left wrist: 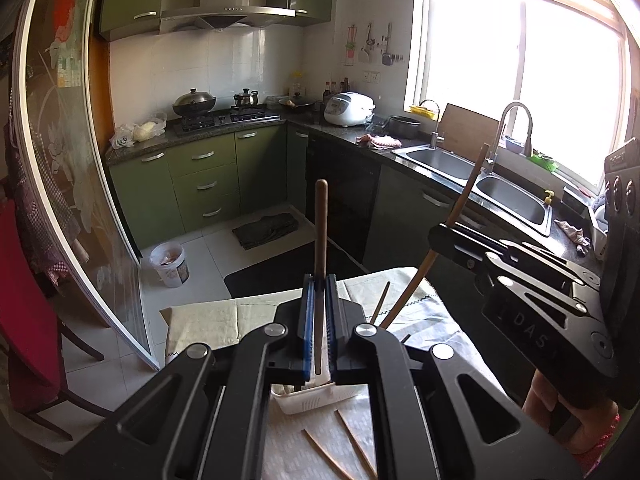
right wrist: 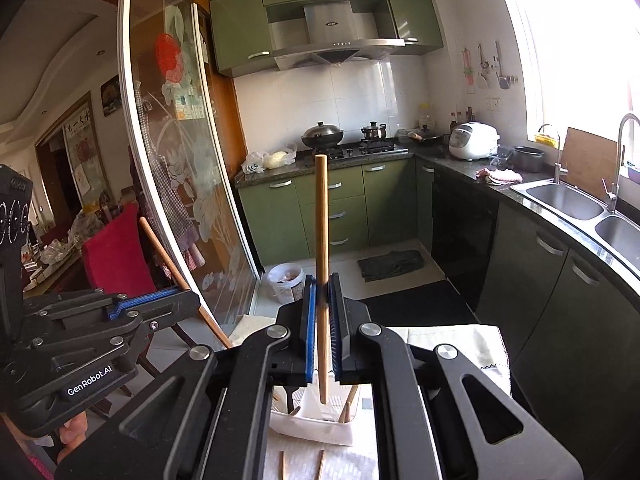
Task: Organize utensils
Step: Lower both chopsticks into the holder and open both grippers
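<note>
Left gripper [left wrist: 319, 320]: blue pads pinched on one dark chopstick [left wrist: 320, 240], held upright, tip hanging just above the white basket [left wrist: 308, 398]. Right gripper [right wrist: 321, 320]: pads pinched likewise on a pale chopstick [right wrist: 321, 240], its tip over the same basket [right wrist: 316, 420]. Both grippers are tilted downward, side by side. Loose chopsticks [left wrist: 356, 446] are seen on the cloth [left wrist: 208, 324] below the fingers.
</note>
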Demonstrator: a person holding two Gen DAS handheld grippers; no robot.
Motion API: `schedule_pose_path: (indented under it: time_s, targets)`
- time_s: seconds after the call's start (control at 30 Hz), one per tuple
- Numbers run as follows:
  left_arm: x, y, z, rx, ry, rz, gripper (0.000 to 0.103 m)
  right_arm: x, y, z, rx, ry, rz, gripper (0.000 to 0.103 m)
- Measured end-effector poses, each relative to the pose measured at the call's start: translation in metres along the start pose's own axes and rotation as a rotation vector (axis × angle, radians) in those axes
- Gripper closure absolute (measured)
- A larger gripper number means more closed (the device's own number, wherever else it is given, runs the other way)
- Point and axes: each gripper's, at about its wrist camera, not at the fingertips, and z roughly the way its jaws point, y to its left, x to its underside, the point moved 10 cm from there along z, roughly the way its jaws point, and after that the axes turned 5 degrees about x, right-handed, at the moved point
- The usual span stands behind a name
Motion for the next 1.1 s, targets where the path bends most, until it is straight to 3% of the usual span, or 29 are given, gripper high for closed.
schedule_pose_path:
  time_s: [0.43,0.63,0.8,0.93,1.03,1.1]
  targets:
    - [0.058,0.015,0.065,-0.032,0.178,0.003,0.097,0.058,0.004,0.068,0.019,0.164,-0.048,0.096]
    - [0.062,0.016,0.062,-0.033,0.180,0.003,0.097,0.064,0.003,0.069,0.014,0.171,-0.050,0.096]
    - [0.060,0.016,0.046,-0.018,0.160,-0.012,0.093,0.061,0.004,0.046,-0.014,0.138,-0.031,0.094]
    - [0.060,0.007,0.018,0.004,0.131,-0.018,0.084,0.058,0.003,0.006,-0.053,0.077,-0.012,0.090]
    - [0.079,0.000,0.000,0.025,0.153,-0.029,0.073,0.069,-0.005,-0.030,-0.069,0.043,-0.003,0.083]
    - [0.107,-0.004,-0.001,0.037,0.215,-0.049,0.066,0.086,-0.013,-0.049,-0.072,0.042,-0.003,0.076]
